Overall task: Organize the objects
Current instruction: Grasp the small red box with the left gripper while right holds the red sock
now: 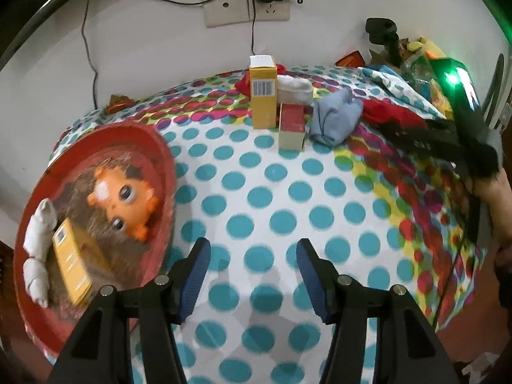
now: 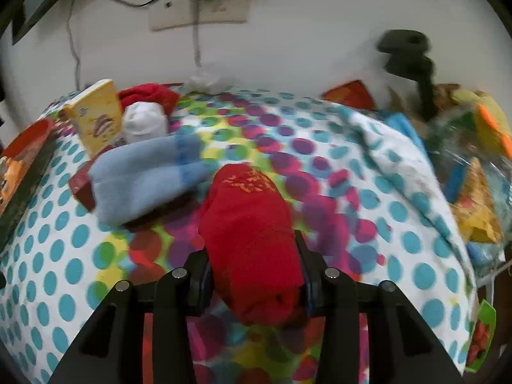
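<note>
Bench w/ polka-dot cloth [image 1: 288,192]: teal dots on white, multicolour dots toward the back + right. White wall [image 1: 160,48] behind, w/ socket plate [image 1: 246,9], charger plugged in, cable hanging down.

Left claw [image 1: 252,275] wide open, empty, over bare cloth. Red tray [image 1: 160,160] at the left edge holds an orange toy [image 1: 124,198], yellow box [image 1: 72,262] and white socks [image 1: 40,230].

Right claw [image 2: 254,268] clamped on a rolled red sock [image 2: 249,230], near bench centre. Just left of it a blue sock [image 2: 140,176] lies on a dark red box [image 2: 81,188]. Behind: upright yellow box [image 2: 96,115], white sock [image 2: 145,121]. Clutter at the right edge, blurred.
</note>
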Action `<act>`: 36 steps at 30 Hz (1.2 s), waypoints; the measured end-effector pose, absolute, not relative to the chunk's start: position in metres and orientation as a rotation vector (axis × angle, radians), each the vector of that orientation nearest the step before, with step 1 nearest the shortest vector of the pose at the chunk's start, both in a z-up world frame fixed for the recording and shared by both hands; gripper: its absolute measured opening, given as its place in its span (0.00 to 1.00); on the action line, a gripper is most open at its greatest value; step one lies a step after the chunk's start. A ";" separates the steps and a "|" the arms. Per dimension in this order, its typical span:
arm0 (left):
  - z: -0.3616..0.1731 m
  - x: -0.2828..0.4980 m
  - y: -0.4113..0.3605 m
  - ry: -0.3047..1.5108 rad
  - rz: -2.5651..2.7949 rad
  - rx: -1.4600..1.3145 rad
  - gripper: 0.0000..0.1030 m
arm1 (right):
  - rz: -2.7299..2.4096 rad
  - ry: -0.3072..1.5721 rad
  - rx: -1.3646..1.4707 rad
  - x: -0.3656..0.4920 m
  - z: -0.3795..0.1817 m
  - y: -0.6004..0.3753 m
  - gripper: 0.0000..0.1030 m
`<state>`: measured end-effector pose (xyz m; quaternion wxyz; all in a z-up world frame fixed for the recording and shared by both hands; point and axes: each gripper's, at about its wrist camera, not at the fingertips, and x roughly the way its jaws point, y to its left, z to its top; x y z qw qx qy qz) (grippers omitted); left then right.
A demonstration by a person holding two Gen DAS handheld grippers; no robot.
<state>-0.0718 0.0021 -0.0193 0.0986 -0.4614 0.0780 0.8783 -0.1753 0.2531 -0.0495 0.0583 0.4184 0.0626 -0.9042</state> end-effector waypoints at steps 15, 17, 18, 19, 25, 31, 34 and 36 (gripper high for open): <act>-0.036 -0.153 0.051 0.199 2.495 -1.349 0.56 | -2.751 0.155 1.332 -0.181 -0.055 0.261 0.42; -0.038 -0.164 0.052 0.172 2.501 -1.351 0.56 | -2.745 0.126 1.338 -0.182 -0.056 0.260 0.43; -0.039 -0.167 0.053 0.167 2.495 -1.357 0.56 | -2.743 0.118 1.338 -0.182 -0.056 0.259 0.44; -0.040 -0.172 0.053 0.151 2.490 -1.362 0.56 | -2.744 0.118 1.338 -0.183 -0.056 0.257 0.44; -0.045 -0.191 0.055 0.124 2.486 -1.376 0.56 | -2.743 0.118 1.338 -0.183 -0.056 0.259 0.44; -0.047 -0.196 0.062 0.147 2.484 -1.344 0.55 | -2.743 0.117 1.339 -0.183 -0.056 0.260 0.47; -0.051 -0.198 0.067 0.181 2.486 -1.346 0.43 | -2.744 0.119 1.339 -0.183 -0.056 0.261 0.48; -0.052 -0.199 0.068 0.186 2.492 -1.334 0.32 | -2.742 0.117 1.338 -0.183 -0.057 0.262 0.49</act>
